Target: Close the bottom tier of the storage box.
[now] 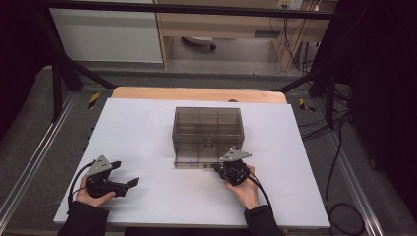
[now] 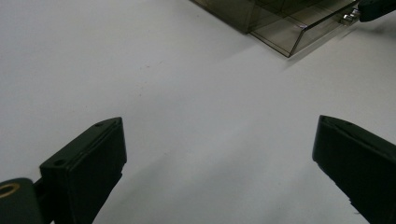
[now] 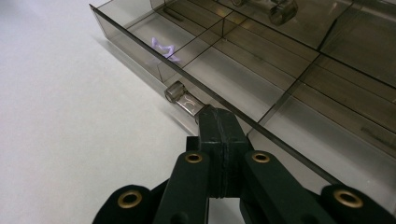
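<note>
A smoky clear drawer box [image 1: 208,125] stands at the middle of the white table. Its bottom drawer [image 1: 196,161] is pulled partly out toward me. A small purple star-shaped piece [image 3: 164,50] lies in one of the drawer's compartments. My right gripper [image 3: 215,116] is shut on the drawer's clear handle [image 3: 180,95] at the drawer front, and in the high view it [image 1: 220,167] sits right against that front. My left gripper [image 1: 125,173] rests at the front left of the table, well away from the box. Its jaws [image 2: 219,135] stand wide open over bare table.
The white table top [image 1: 147,128] has free room left and right of the box. A wooden edge [image 1: 196,93] runs along the far side. Black frame posts [image 1: 58,88] stand at the back corners, and cables [image 1: 339,147] lie on the floor to the right.
</note>
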Demonstrator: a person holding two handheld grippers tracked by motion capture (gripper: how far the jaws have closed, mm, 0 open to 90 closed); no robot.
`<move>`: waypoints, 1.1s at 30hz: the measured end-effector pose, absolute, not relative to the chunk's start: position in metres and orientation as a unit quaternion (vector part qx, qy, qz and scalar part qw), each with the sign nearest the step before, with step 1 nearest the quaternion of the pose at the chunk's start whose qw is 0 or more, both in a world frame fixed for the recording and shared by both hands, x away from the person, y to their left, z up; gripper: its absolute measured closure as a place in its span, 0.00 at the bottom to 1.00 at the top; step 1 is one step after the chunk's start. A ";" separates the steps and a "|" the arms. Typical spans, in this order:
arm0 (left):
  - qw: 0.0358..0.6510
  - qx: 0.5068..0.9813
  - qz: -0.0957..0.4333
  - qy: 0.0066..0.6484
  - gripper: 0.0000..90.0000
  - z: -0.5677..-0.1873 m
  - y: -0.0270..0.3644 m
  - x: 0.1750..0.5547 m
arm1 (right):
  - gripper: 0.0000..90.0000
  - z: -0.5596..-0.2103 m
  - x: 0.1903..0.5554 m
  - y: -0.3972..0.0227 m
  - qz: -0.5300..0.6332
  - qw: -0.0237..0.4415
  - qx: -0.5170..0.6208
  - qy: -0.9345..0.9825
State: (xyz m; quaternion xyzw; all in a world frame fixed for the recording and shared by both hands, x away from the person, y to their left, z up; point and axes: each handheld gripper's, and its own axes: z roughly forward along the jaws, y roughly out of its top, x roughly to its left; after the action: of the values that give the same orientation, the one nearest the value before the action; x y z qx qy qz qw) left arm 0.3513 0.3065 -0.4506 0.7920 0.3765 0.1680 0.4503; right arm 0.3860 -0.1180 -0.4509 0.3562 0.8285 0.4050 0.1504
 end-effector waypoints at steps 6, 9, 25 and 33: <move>0.450 0.792 0.168 0.377 0.02 -0.451 0.307 0.351 | 1.00 -0.451 0.387 -0.118 0.405 0.150 0.356 0.829; 0.450 0.792 0.168 0.377 0.02 -0.451 0.307 0.351 | 1.00 -0.451 0.388 -0.118 0.406 0.151 0.356 0.828; 0.450 0.792 0.168 0.377 0.02 -0.451 0.307 0.351 | 1.00 -0.451 0.392 -0.119 0.405 0.151 0.358 0.828; 0.449 0.792 0.168 0.377 0.02 -0.451 0.307 0.351 | 1.00 -0.450 0.395 -0.118 0.405 0.152 0.357 0.828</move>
State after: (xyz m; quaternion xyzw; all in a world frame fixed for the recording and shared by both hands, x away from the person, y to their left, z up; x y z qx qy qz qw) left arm 0.3515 0.3067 -0.4509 0.7922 0.3770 0.1683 0.4494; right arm 0.3948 -0.1181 -0.4504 0.3574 0.8278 0.4047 0.1524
